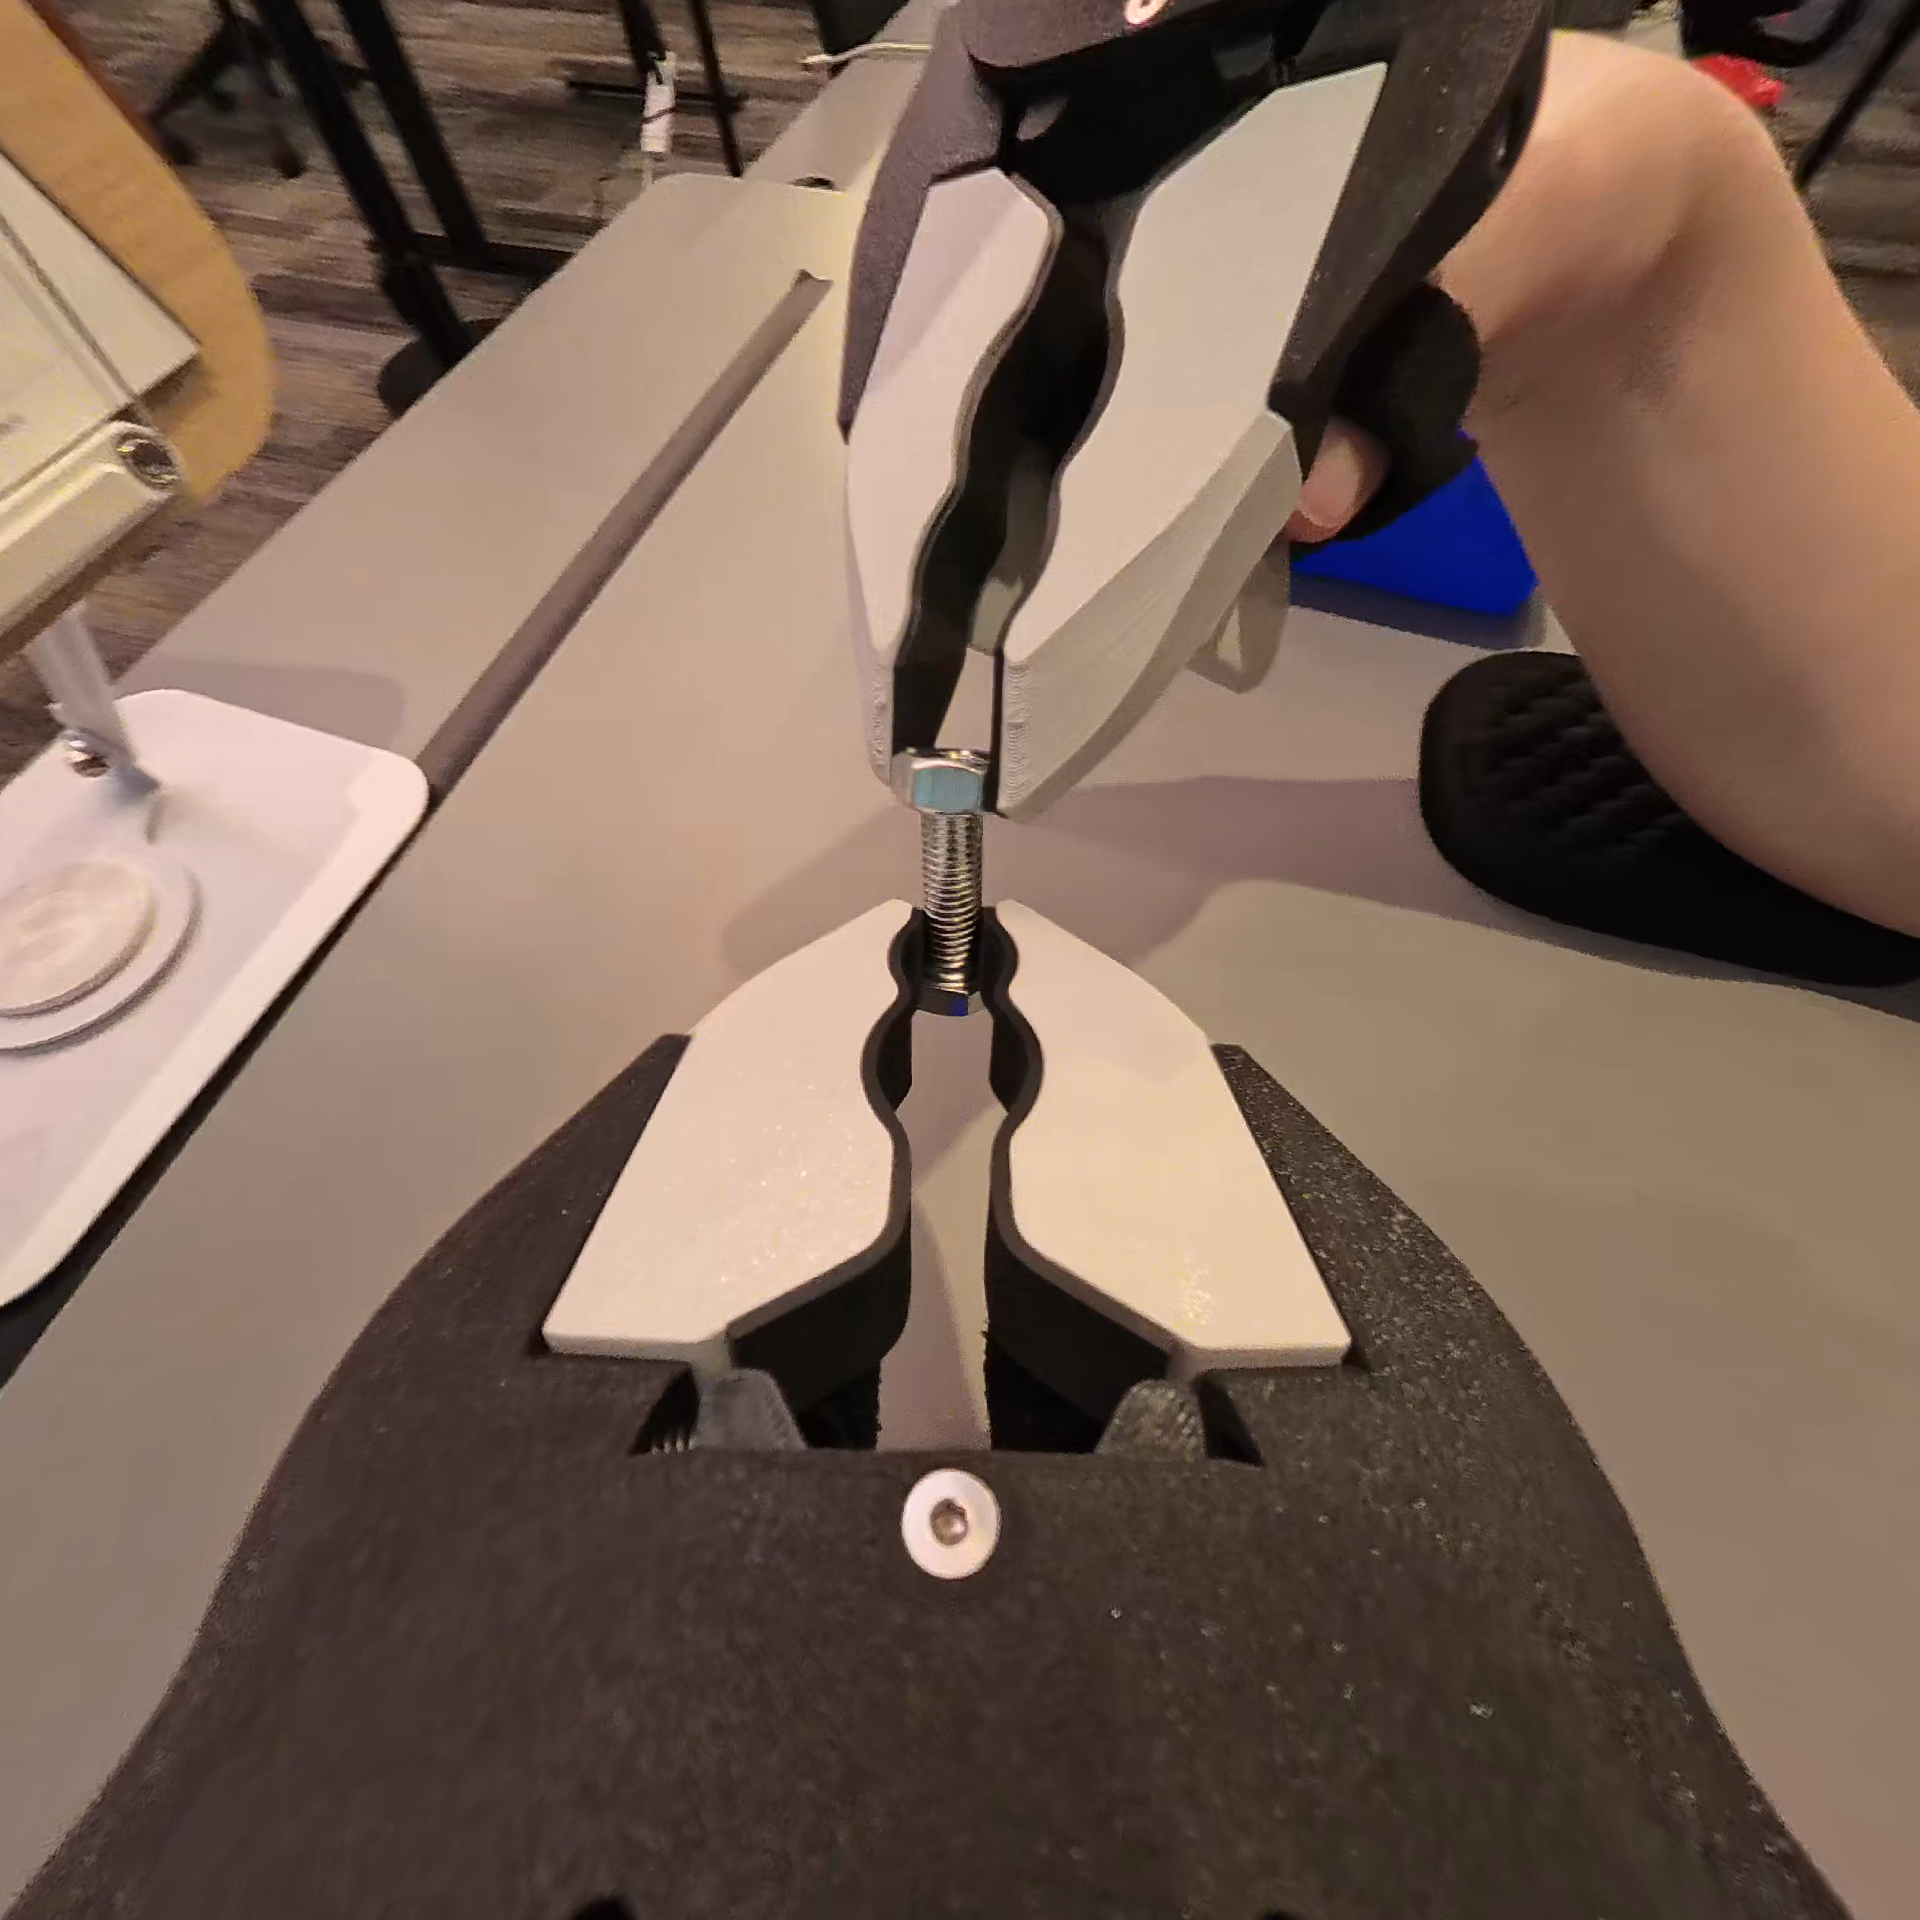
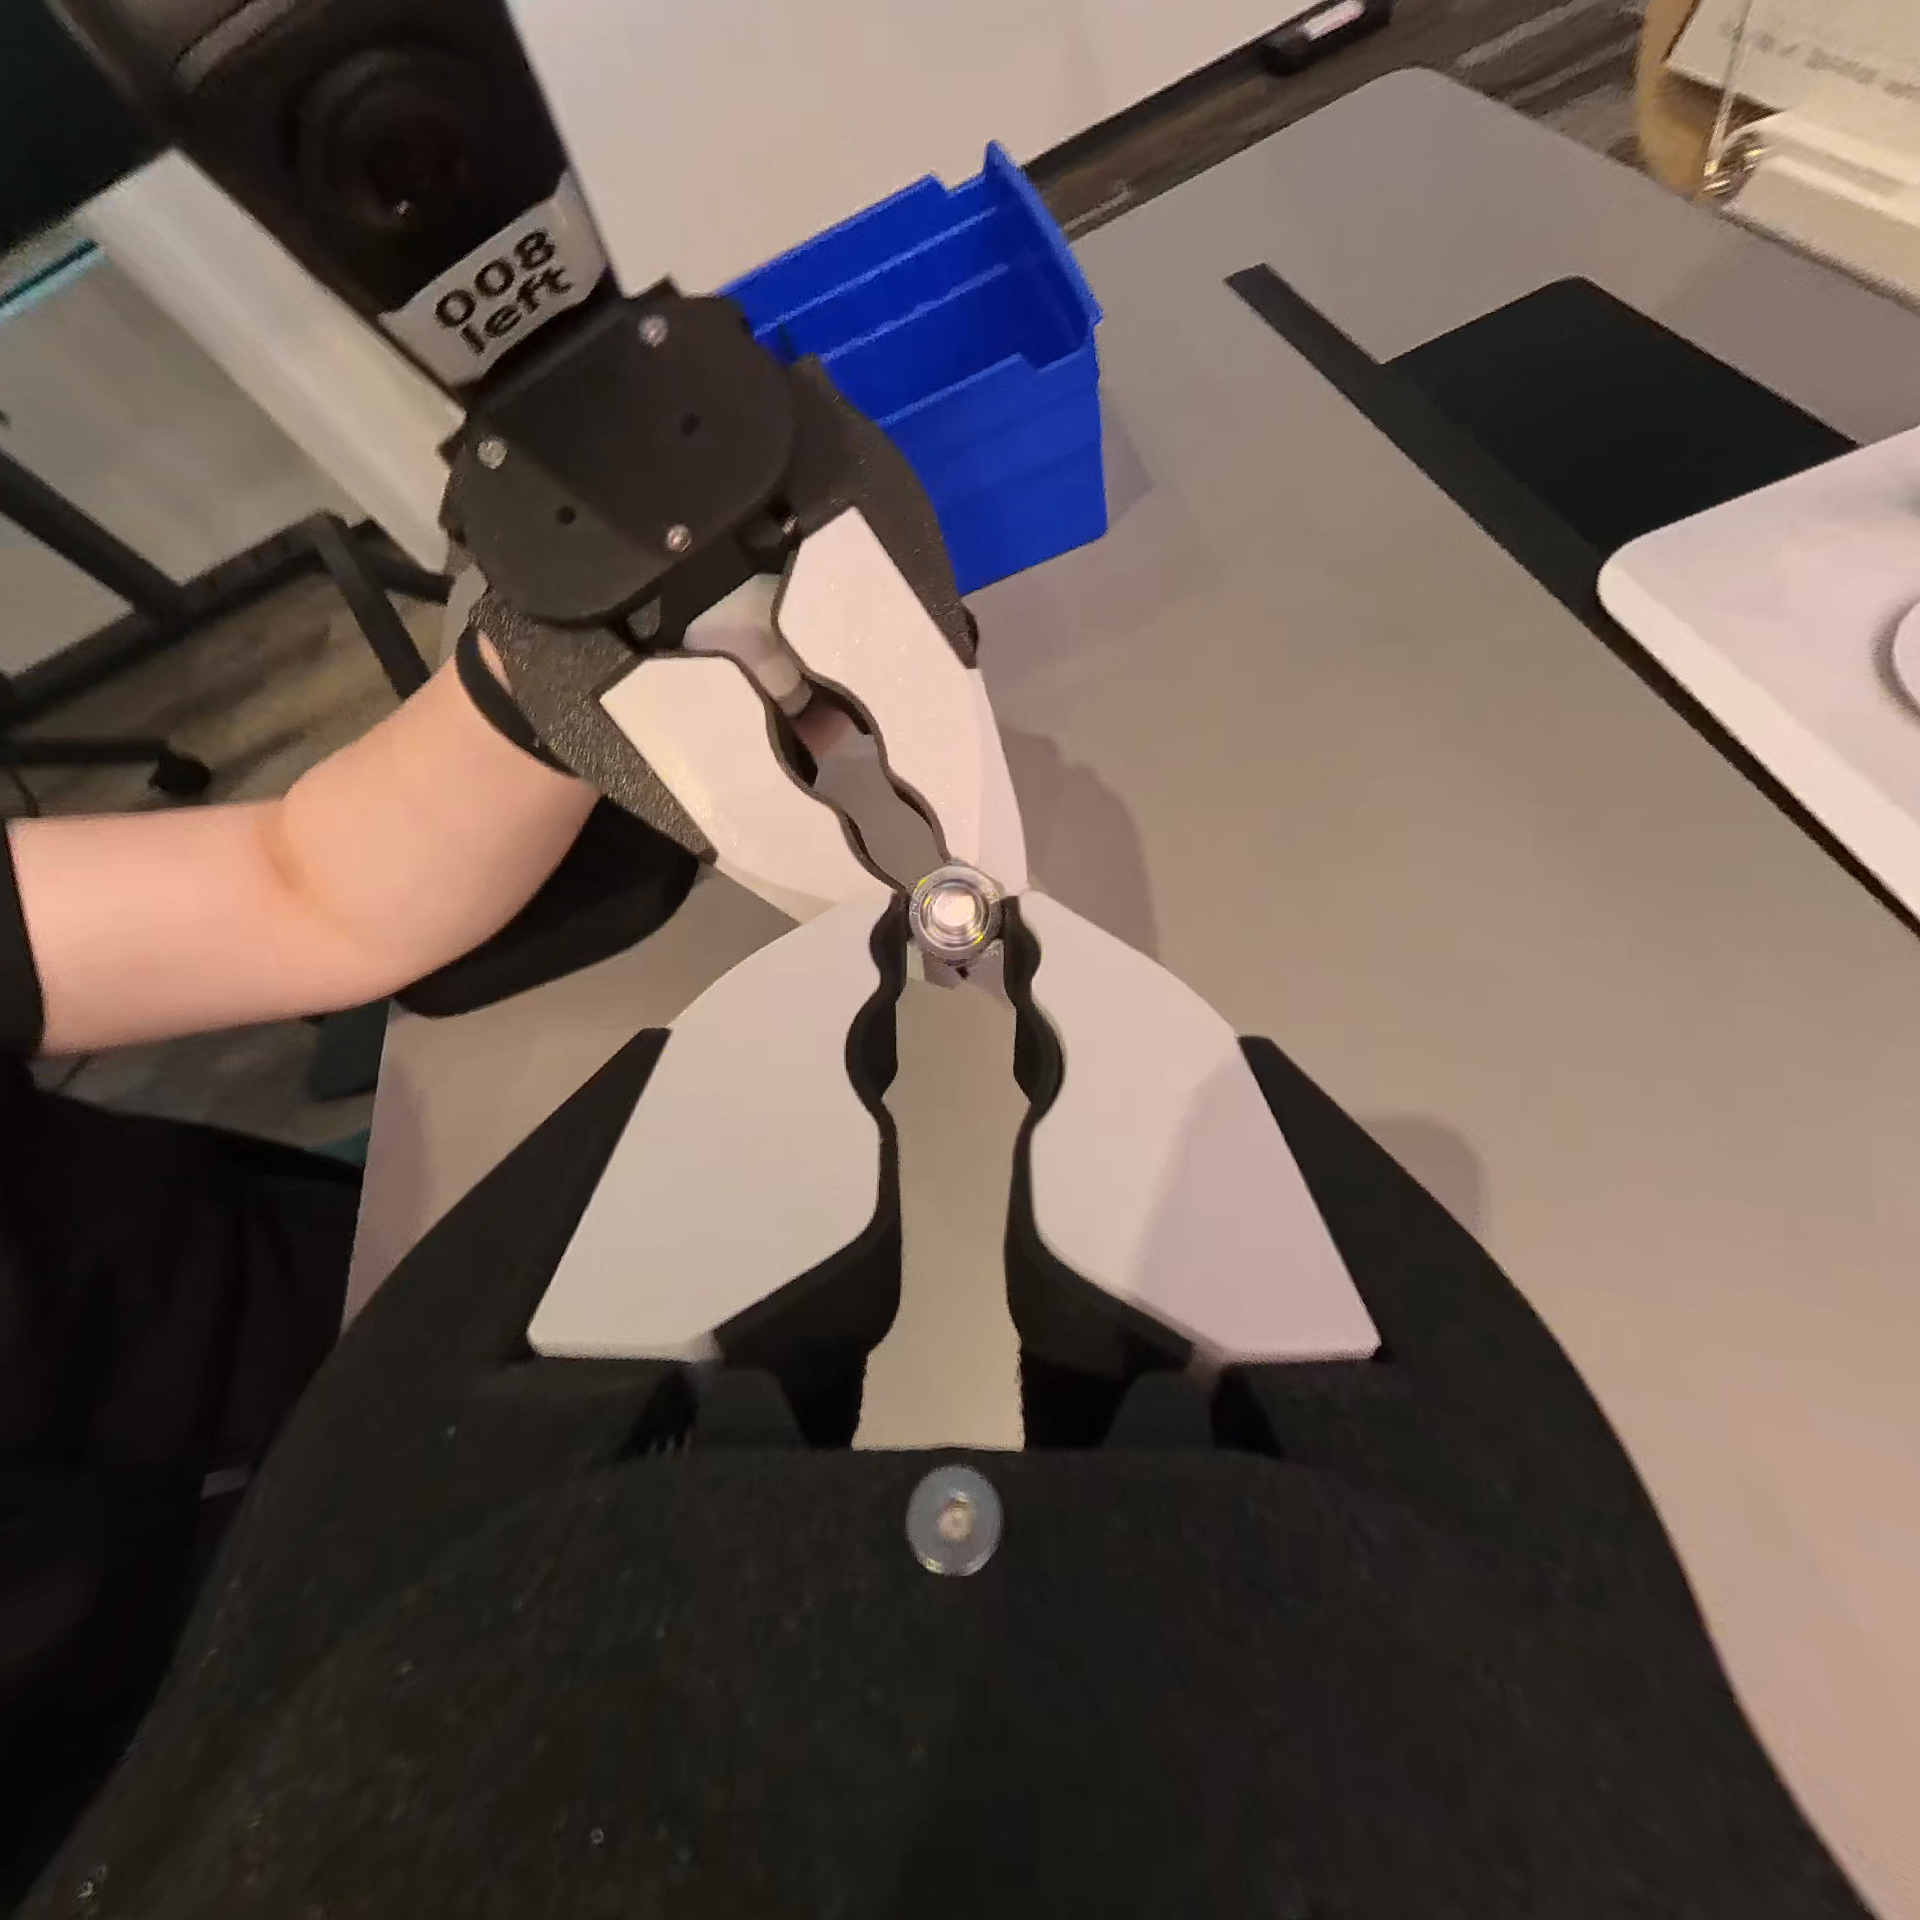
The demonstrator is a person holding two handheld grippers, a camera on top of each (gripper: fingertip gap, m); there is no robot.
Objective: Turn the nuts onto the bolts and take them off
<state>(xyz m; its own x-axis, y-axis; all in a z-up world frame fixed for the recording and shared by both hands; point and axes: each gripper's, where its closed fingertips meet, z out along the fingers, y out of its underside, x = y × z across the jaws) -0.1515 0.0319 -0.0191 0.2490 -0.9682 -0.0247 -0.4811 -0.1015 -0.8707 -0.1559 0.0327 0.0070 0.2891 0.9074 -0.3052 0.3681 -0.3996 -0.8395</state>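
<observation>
Above a grey table, the left gripper is closed on a nut while the right gripper pinches the bolt by its head, probably so one can turn against the other.

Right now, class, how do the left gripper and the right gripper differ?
Left gripper grips the bolt by its lower end; right gripper pinches its top end. Left gripper meets it side-on; right gripper points down from above. Both have jaws shut on one bolt.
</observation>
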